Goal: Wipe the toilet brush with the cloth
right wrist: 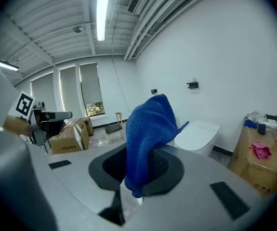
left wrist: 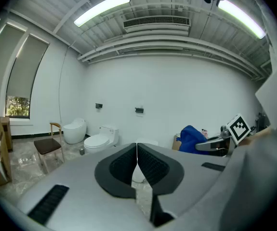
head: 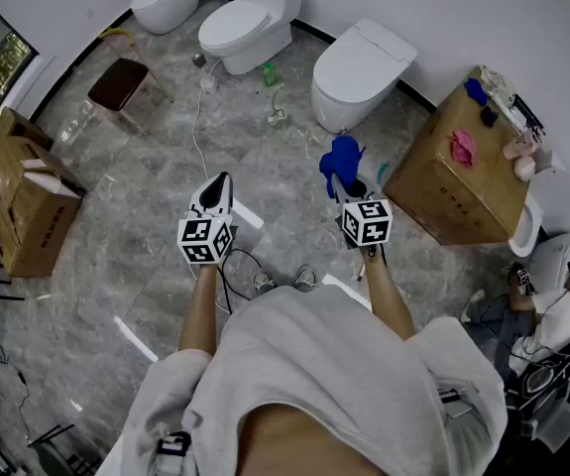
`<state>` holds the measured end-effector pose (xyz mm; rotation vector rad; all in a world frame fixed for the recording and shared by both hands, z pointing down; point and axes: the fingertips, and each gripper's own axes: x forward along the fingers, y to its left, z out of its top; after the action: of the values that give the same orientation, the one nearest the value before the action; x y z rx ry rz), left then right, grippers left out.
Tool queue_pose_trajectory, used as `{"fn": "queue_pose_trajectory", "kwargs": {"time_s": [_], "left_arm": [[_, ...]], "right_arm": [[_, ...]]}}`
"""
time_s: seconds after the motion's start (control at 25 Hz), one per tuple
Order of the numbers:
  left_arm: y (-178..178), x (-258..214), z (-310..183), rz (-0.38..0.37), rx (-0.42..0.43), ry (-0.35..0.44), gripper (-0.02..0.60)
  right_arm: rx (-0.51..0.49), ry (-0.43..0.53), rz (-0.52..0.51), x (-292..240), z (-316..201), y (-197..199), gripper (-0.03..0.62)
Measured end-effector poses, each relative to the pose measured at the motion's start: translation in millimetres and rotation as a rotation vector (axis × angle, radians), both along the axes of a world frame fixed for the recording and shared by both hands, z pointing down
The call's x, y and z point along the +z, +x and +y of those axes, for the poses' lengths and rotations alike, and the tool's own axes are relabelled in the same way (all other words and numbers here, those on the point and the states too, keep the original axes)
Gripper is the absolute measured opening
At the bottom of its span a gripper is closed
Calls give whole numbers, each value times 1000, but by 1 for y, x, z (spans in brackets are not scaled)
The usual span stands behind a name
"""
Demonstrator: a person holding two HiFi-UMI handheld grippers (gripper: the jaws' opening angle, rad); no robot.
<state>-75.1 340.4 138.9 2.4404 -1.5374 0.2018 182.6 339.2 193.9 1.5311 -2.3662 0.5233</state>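
The right gripper (right wrist: 139, 165) is clamping the blue cloth (right wrist: 150, 124) between its jaws; the cloth is bunching up above the pads and one corner is hanging down in front of them. The left gripper (left wrist: 137, 153) is keeping its jaws pressed together with nothing between them. The person is holding both grippers out at about the same height, well apart from each other, above the grey marbled floor (head: 146, 256). Beyond the cloth a white toilet (head: 362, 67) with its lid down is standing against the wall. To its right a cardboard box (head: 458, 172) is carrying a pink rag (head: 463, 147) and some small bottles. Two more toilets (head: 250, 23) and a brown-seated chair (head: 118, 82) are standing further left, and other cardboard boxes (head: 27, 206) are sitting along the left wall.
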Motion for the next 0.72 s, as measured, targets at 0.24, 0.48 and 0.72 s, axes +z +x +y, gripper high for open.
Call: {"fn": "queue_pose_trajectory", "kwargs": {"time_s": [0.24,0.48,0.72], "left_arm": [[9,4,-7,0,-16,-12,20],[22,4,-8,-2,-38,-16,20],[39,10,-11,-18,-45,-25,20]], "right_arm": [[-12,-3,-1,3,-7,11,67],[-31,-2,-23,4,-13,23,67],[-53,-14,-31,9,-19,37,67]]}}
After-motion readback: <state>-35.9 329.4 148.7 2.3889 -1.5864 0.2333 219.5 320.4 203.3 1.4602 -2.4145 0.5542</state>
